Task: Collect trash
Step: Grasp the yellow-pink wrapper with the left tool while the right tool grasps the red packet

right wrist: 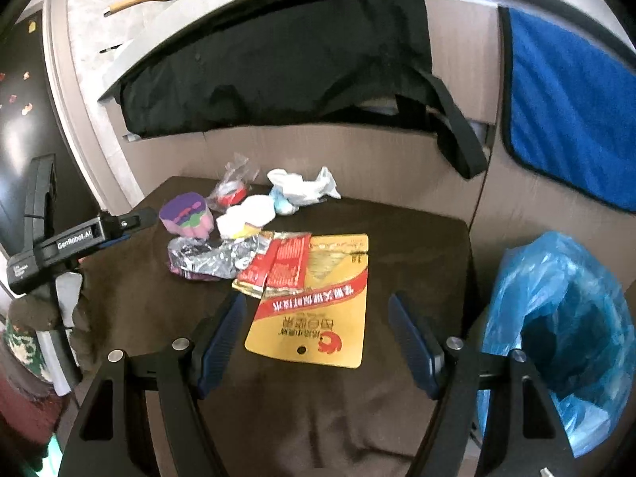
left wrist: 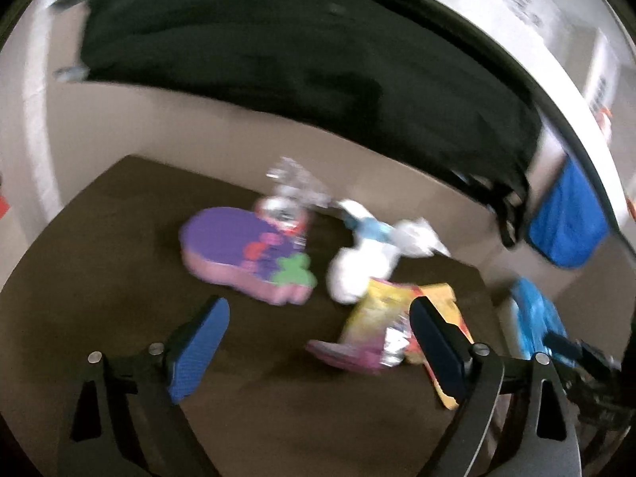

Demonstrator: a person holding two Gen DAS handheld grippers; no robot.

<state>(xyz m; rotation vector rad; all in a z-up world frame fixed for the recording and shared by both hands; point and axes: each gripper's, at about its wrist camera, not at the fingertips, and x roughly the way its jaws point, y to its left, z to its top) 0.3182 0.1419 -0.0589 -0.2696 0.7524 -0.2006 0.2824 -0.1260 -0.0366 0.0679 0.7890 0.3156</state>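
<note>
Left wrist view, blurred. My left gripper (left wrist: 320,351) has its jaws standing wide apart with nothing between the pads. The litter sits on the brown tabletop (left wrist: 99,278). A crumpled yellow wrapper (left wrist: 375,314) lies at lower centre-right, partly behind the right-hand pad; whether it touches that pad I cannot tell. Above it is a white wad (left wrist: 357,270), and at centre-left a purple and pink foam piece (left wrist: 246,254), well ahead of the jaws. A corner of the blue bag (left wrist: 536,318) shows at the right edge of the frame.

Right wrist view, sharp. My right gripper (right wrist: 316,342) is also wide open and holds nothing. The gold pouch (right wrist: 318,310) lies flat on the tabletop (right wrist: 417,246) directly between and just ahead of the pads, its long axis running from lower centre toward upper centre, roughly along the line the jaws point. Red sachets (right wrist: 284,264) overlap its upper left corner, with a silver foil wrapper (right wrist: 214,256) further left. The left gripper (right wrist: 75,238) shows at the left edge, near the foam piece (right wrist: 187,214). The blue bag (right wrist: 564,318) stands open at lower right, just beside the table edge.

Judgement: nothing is collected yet. The right hand is nearer the pouch and the bag. The pouch lies flat, so the pads would need an edge to pinch.
</note>
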